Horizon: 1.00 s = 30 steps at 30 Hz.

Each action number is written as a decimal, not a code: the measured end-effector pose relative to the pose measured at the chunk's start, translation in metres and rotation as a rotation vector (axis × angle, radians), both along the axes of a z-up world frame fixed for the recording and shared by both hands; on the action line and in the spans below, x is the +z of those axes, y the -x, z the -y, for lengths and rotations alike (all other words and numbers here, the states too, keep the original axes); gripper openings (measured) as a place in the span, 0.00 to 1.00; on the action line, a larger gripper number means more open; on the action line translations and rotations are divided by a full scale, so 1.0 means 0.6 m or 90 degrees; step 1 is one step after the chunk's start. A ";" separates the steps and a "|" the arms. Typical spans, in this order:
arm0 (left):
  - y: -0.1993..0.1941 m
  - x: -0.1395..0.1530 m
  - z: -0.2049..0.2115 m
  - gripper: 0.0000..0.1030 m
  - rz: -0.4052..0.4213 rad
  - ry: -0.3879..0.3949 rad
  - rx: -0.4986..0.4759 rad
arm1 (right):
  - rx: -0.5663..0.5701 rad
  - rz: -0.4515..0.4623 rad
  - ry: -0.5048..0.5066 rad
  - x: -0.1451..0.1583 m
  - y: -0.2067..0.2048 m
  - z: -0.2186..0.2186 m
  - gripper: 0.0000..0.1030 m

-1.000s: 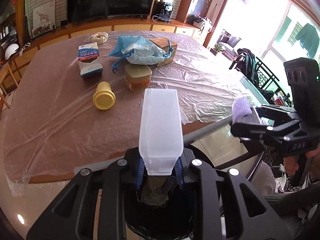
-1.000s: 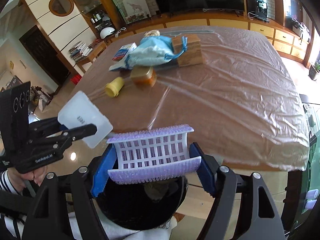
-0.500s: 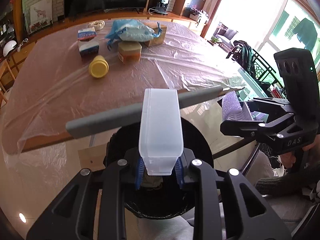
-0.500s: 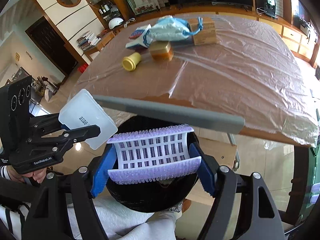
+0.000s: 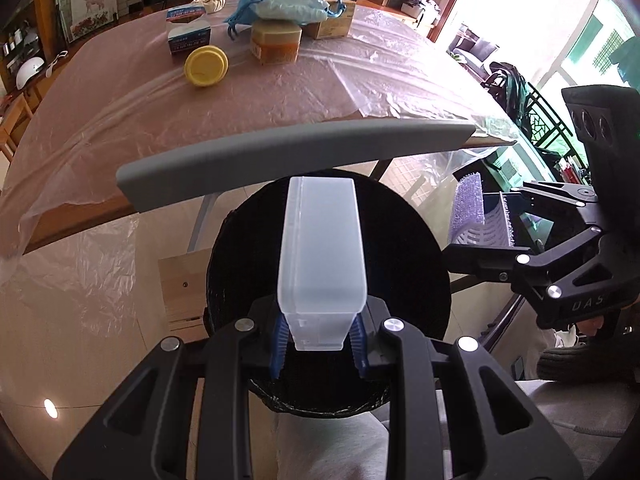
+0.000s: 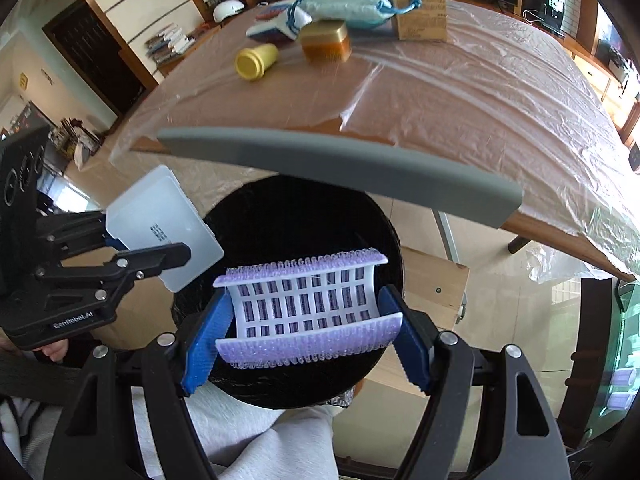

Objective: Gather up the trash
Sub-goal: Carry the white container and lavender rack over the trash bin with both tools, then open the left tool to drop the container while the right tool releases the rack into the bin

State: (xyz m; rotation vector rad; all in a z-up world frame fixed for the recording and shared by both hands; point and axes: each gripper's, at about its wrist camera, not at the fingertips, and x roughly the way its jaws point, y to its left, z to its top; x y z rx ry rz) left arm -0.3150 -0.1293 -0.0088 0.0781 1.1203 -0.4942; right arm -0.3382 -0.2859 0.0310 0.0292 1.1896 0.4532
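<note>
My left gripper point(image 5: 319, 340) is shut on a translucent white plastic box point(image 5: 322, 256) and holds it over the mouth of a black-lined trash bin point(image 5: 240, 280) below the table edge. My right gripper point(image 6: 306, 340) is shut on a purple and white bristly comb piece point(image 6: 306, 308) and holds it over the same bin point(image 6: 280, 216). Each gripper shows in the other's view: the right one point(image 5: 480, 236) at the right, the left one point(image 6: 160, 240) at the left, both beside the bin.
A table point(image 5: 100, 128) under clear plastic sheet carries a yellow cup point(image 5: 206, 66), an amber container point(image 5: 276, 42), a blue-white carton point(image 5: 188, 34), a light blue pouch point(image 5: 284, 6) and a cardboard box point(image 5: 332, 26). A grey foam bar point(image 5: 296, 156) lines the table's near edge.
Both grippers have drawn back from over the table and lowered, each keeping its object. The bin, hidden before, now lies open under both objects.
</note>
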 end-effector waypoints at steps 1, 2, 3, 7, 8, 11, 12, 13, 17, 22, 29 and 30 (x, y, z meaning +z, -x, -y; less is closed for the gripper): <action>0.001 -0.001 0.002 0.27 0.000 -0.004 0.000 | 0.003 -0.001 0.003 -0.003 0.001 -0.002 0.71; 0.001 -0.002 0.003 0.27 -0.002 -0.006 0.002 | 0.005 -0.002 0.005 -0.006 0.002 -0.004 0.71; 0.002 -0.003 0.003 0.27 -0.004 -0.007 0.002 | 0.006 -0.004 0.008 -0.009 0.003 -0.005 0.71; 0.004 -0.013 0.003 0.27 -0.012 -0.020 0.006 | 0.010 -0.010 0.018 -0.018 0.005 -0.008 0.71; 0.004 -0.015 0.003 0.27 -0.014 -0.022 0.006 | 0.010 -0.011 0.020 -0.019 0.004 -0.009 0.71; 0.006 -0.022 0.004 0.27 -0.020 -0.027 0.007 | 0.011 -0.014 0.026 -0.026 0.004 -0.012 0.71; 0.007 -0.025 0.004 0.27 -0.022 -0.029 0.007 | 0.011 -0.015 0.028 -0.028 0.004 -0.012 0.71; 0.007 -0.026 0.005 0.27 -0.023 -0.030 0.006 | 0.012 -0.016 0.029 -0.029 0.004 -0.013 0.71; 0.008 -0.029 0.004 0.27 -0.025 -0.030 0.006 | 0.014 -0.016 0.032 -0.033 0.000 -0.015 0.71; 0.008 -0.036 0.008 0.27 -0.031 -0.036 0.005 | 0.011 -0.017 0.034 -0.035 -0.001 -0.016 0.71; 0.008 -0.040 0.009 0.27 -0.034 -0.040 0.005 | 0.008 -0.021 0.035 -0.046 0.001 -0.015 0.71; 0.008 -0.041 0.008 0.27 -0.035 -0.041 0.006 | 0.009 -0.022 0.035 -0.047 0.000 -0.015 0.71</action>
